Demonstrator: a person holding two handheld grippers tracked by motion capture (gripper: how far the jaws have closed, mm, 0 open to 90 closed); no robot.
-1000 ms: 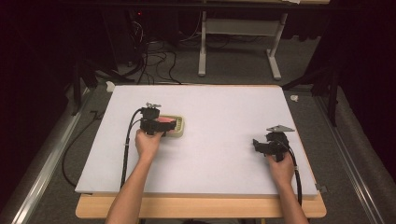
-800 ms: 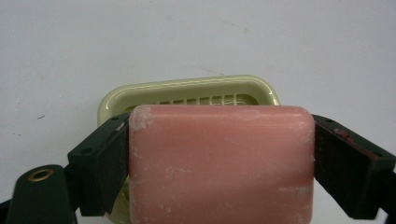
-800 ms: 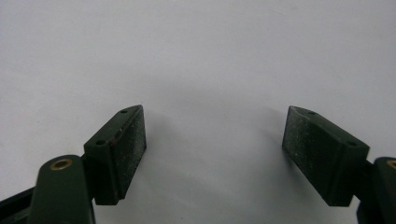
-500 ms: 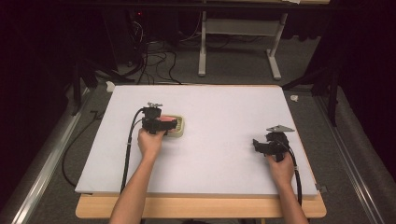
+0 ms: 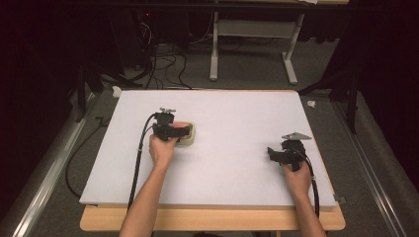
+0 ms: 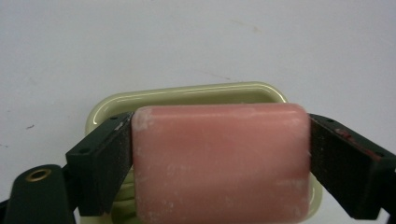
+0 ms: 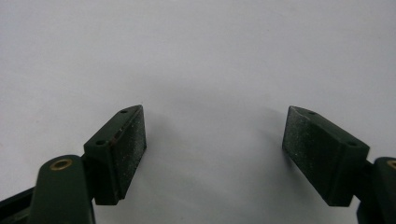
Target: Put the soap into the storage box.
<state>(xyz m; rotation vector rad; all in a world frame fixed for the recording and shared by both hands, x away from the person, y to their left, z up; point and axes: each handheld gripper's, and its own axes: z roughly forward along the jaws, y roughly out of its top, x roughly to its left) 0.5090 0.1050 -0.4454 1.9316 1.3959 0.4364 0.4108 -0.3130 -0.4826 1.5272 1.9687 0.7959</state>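
Note:
A pink bar of soap (image 6: 219,161) sits clamped between the two black jaws of my left gripper (image 6: 219,163), over a pale green soap dish (image 6: 187,95). From the high view the left gripper (image 5: 174,132) is at the table's left middle, with the soap (image 5: 182,128) above the dish (image 5: 190,139). My right gripper (image 5: 274,155) rests near the right edge of the white table top (image 5: 232,118). Its jaws are spread wide in the right gripper view, and my right gripper (image 7: 215,144) holds nothing.
The white board (image 5: 222,173) lies on a wooden table (image 5: 212,219). Black cables (image 5: 141,153) trail from each gripper toward the front edge. Behind the table are floor cables and a white stand's legs (image 5: 252,54).
The left hand and its gripper with the soap have shifted slightly right and down over the dish. The right gripper has stayed put.

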